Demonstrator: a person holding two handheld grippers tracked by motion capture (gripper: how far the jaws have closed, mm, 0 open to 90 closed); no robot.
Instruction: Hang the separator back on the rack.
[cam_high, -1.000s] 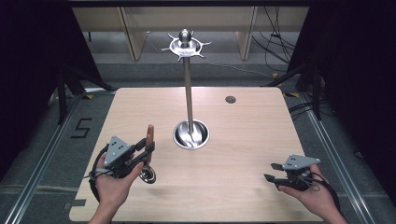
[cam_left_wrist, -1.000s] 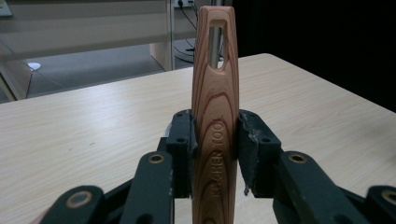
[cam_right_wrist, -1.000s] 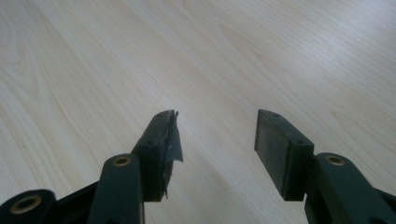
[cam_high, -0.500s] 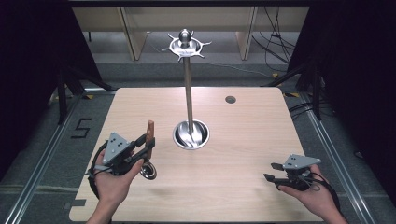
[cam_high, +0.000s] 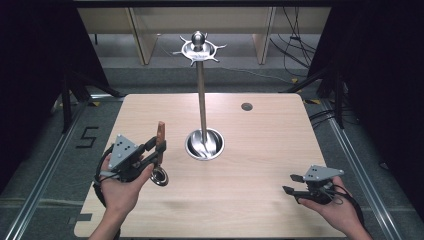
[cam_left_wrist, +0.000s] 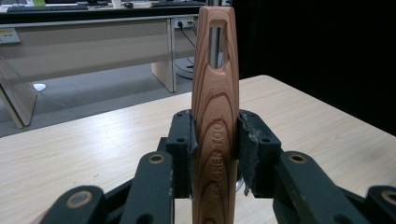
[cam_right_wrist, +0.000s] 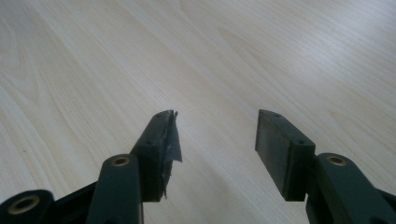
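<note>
A: Wooden-handled utensil (cam_left_wrist: 215, 116), that's what the left gripper (cam_high: 159, 147) has. Its pads (cam_left_wrist: 183, 149) are pressed against either side of the handle, roughly halfway closed, and the handle stands upright with the hanging slot at the top. It's over the near left part of the table (cam_high: 260, 200).

B: And the working end?

A: A metal head (cam_high: 160, 176) sits low, close to the tabletop below the gripper. I can't tell whether it touches the wood.

B: The right gripper (cam_high: 295, 184)?

A: Jaws well apart, nothing between them, hovering low over bare tabletop at the near right. One pad (cam_right_wrist: 169, 140) has torn, peeling lining.

B: So the aim looks like the hanging stand (cam_high: 202, 100) in the middle, with hooks (cam_high: 199, 50) around the top.

A: That's my guess. The risks from here: the grip is on a smooth, tapering handle, and the head hangs below it. If the hand tilts on the way up, the utensil could pivot between the pads or slide out.

B: The stand too?

A: Yes. It's a tall thin pole on a small round base (cam_high: 205, 145). A knock from the handle while hunting for a hook could rock or tip it. And the slot is narrow, so a misaligned approach would miss the hook.
</note>
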